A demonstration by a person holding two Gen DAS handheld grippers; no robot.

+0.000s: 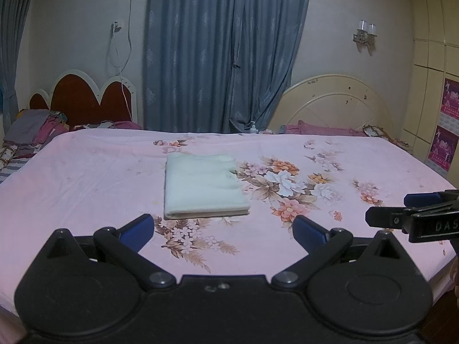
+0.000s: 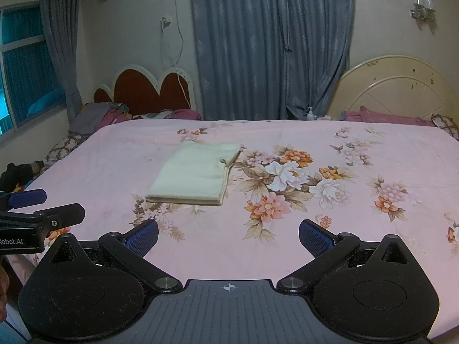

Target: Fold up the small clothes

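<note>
A pale cream garment (image 1: 203, 186) lies folded into a neat rectangle on the pink floral bedsheet (image 1: 86, 177); it also shows in the right wrist view (image 2: 195, 172). My left gripper (image 1: 223, 229) is open and empty, held above the sheet just short of the garment's near edge. My right gripper (image 2: 228, 235) is open and empty, to the right of the garment and nearer than it. Each gripper shows at the edge of the other's view: the right gripper (image 1: 401, 209) on the right, the left gripper (image 2: 48, 206) on the left.
Blue curtains (image 1: 218, 51) hang behind the bed. A red heart-shaped headboard (image 1: 83, 97) with piled clothes (image 1: 34, 129) stands back left, a cream headboard (image 1: 335, 103) back right. A cupboard wall (image 1: 430, 71) is at far right. The bed's near edge (image 1: 441, 269) drops off at right.
</note>
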